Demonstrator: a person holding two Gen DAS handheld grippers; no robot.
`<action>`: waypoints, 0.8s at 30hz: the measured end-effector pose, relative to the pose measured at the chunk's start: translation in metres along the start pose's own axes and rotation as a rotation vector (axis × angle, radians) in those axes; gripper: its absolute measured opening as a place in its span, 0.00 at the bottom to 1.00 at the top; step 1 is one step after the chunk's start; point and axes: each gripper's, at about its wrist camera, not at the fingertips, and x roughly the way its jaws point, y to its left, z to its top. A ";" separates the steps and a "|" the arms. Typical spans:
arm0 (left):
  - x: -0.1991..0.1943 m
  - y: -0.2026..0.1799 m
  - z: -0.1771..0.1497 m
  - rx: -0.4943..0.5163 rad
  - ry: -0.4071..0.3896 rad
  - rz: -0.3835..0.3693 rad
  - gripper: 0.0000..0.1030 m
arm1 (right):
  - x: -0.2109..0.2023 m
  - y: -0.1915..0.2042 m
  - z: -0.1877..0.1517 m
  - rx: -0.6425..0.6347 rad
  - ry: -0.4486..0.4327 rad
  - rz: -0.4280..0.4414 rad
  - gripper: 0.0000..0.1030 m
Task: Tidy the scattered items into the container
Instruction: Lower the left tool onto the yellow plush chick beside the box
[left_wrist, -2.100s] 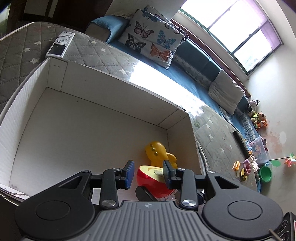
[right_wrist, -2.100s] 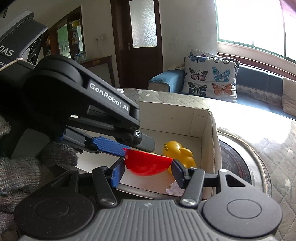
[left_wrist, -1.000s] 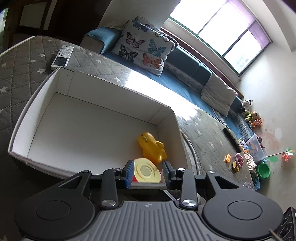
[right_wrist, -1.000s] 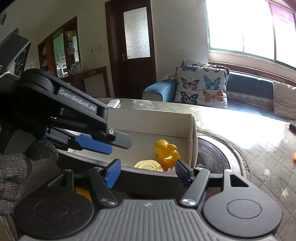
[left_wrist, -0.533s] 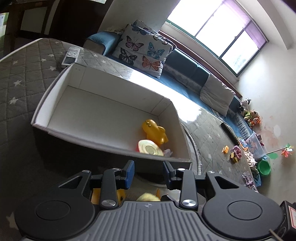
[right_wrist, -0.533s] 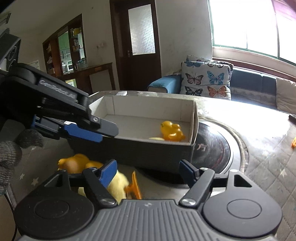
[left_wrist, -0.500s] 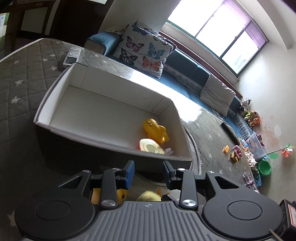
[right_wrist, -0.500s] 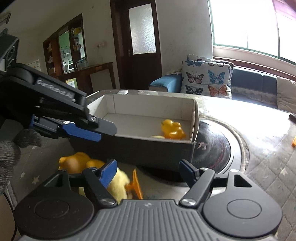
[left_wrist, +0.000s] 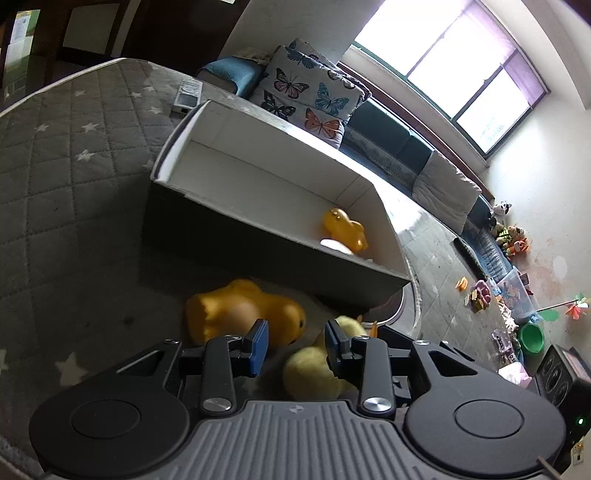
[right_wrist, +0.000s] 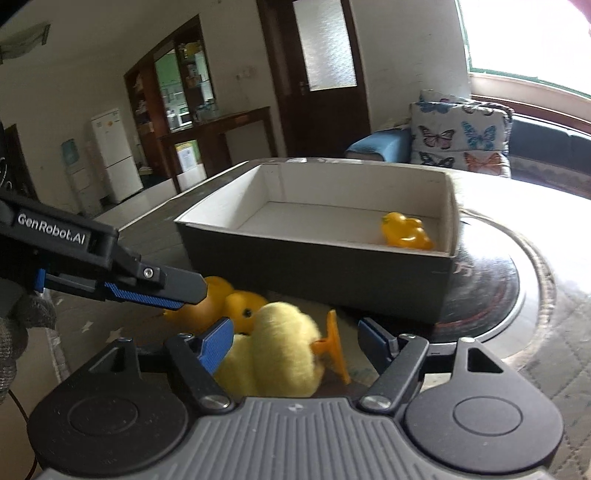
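A white-lined cardboard box (left_wrist: 258, 225) (right_wrist: 317, 258) stands on the quilted table. Inside it lie a small yellow rubber duck (left_wrist: 345, 230) (right_wrist: 404, 230) and a pale round lid-like toy (left_wrist: 334, 245). In front of the box lie a large orange rubber duck (left_wrist: 236, 312) (right_wrist: 221, 304) and a fluffy yellow plush duck (left_wrist: 317, 369) (right_wrist: 280, 347). My left gripper (left_wrist: 295, 341) is open and empty, just above the two ducks. My right gripper (right_wrist: 295, 338) is open, its jaws either side of the plush duck, not closed on it.
A remote control (left_wrist: 188, 96) lies beyond the box. A round dark turntable (right_wrist: 480, 291) sits under the box's right end. Small toys (left_wrist: 476, 295) lie at the table's far right. A sofa with butterfly cushions (left_wrist: 306, 96) is behind.
The red and yellow toy was let go into the box. Both grippers pulled back and came down in front of the box, over the two ducks on the table.
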 end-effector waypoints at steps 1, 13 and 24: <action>-0.001 0.002 -0.001 -0.002 0.001 0.003 0.35 | 0.000 0.002 -0.001 -0.002 0.001 0.009 0.74; -0.006 0.010 -0.016 -0.018 0.023 0.005 0.35 | -0.027 0.020 -0.021 -0.075 0.032 0.051 0.74; 0.003 0.004 -0.018 -0.037 0.050 -0.028 0.36 | -0.053 0.036 -0.035 -0.186 0.032 0.056 0.74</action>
